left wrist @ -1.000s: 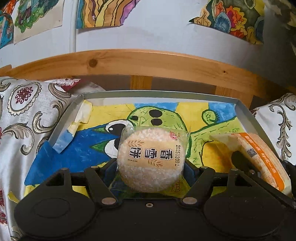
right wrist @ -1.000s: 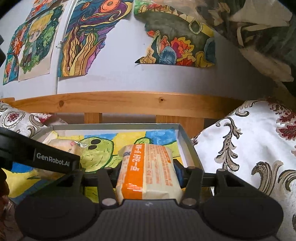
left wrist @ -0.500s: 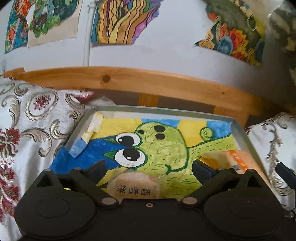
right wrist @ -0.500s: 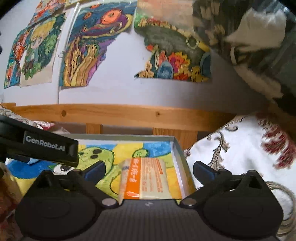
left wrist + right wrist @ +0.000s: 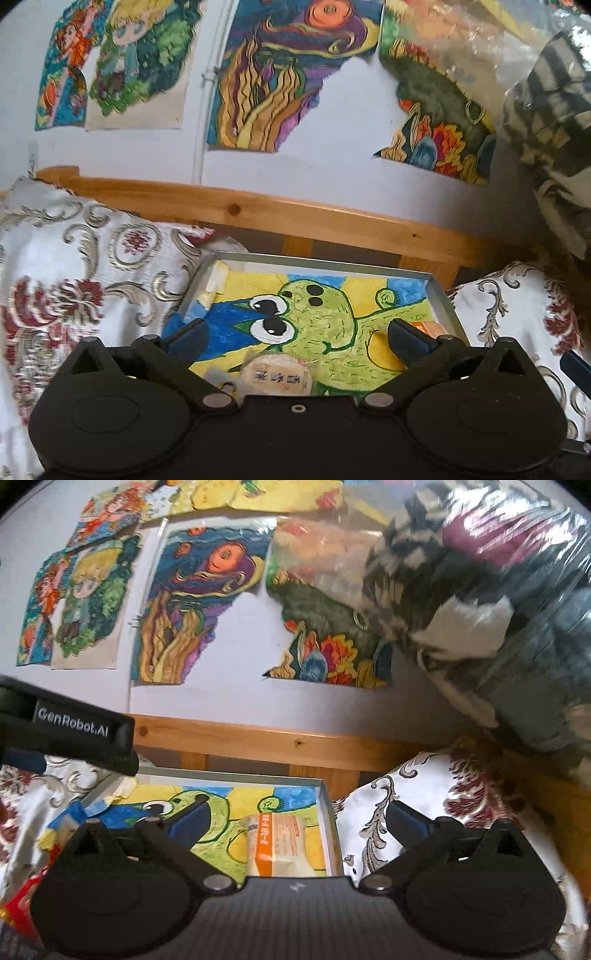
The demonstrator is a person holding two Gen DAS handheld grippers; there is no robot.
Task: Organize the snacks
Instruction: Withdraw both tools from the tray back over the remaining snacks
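Shallow grey metal tray [image 5: 441, 306] is showing a lining drawing of a green creature with black-and-white eyes on yellow and blue ground. Round pale rice cracker packet [image 5: 275, 376] at six o'clock is displaying black characters on a tan band. Oblong snack packet [image 5: 275, 843] is showing orange and cream panels. White cushions [image 5: 74, 280] at nine and three o'clock are carrying grey scrolls and dark red florals.

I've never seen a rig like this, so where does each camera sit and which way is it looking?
Left wrist: rides on the left gripper, facing the tray and round rice cracker; its open fingers show.
Right wrist: rides on the right gripper, facing the orange snack pack; its open fingers and the left gripper's body show.
Both share the tray, wooden rail and wall drawings.
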